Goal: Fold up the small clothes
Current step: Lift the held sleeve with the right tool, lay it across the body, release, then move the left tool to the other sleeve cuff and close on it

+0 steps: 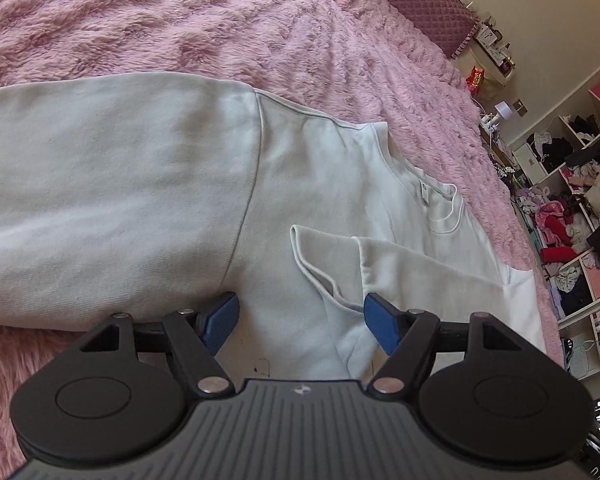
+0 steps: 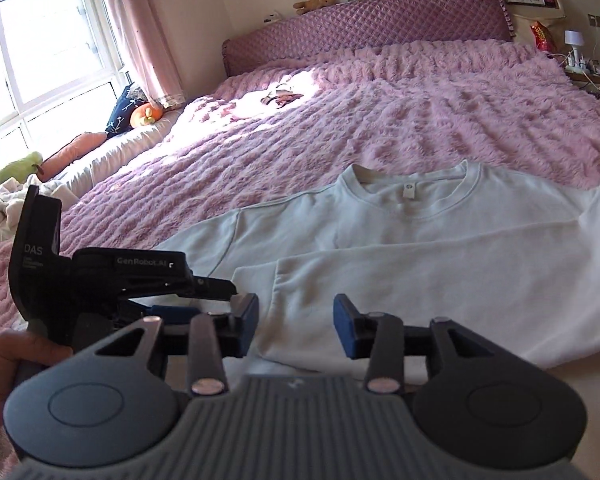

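Two grippers are hovering low over the near edge of a white sweatshirt (image 2: 400,232) that is lying flat on the pink fuzzy bed cover (image 2: 340,120), collar pointing toward the purple quilted headboard (image 2: 364,20). I am seeing one sleeve (image 2: 380,276) folded across the chest, its cuff end lying just ahead of my right gripper (image 2: 296,328). Its blue fingers (image 2: 248,320) are standing apart with only cloth showing in the gap below them; they are gripping nothing. My left gripper (image 1: 300,320) is likewise spread wide, the fingers (image 1: 220,322) sitting just over the fabric near the armpit seam, holding nothing. From the right wrist view I am also seeing the left gripper's black body (image 2: 100,280) beside mine, over the other sleeve (image 1: 100,200), which is stretching out sideways.
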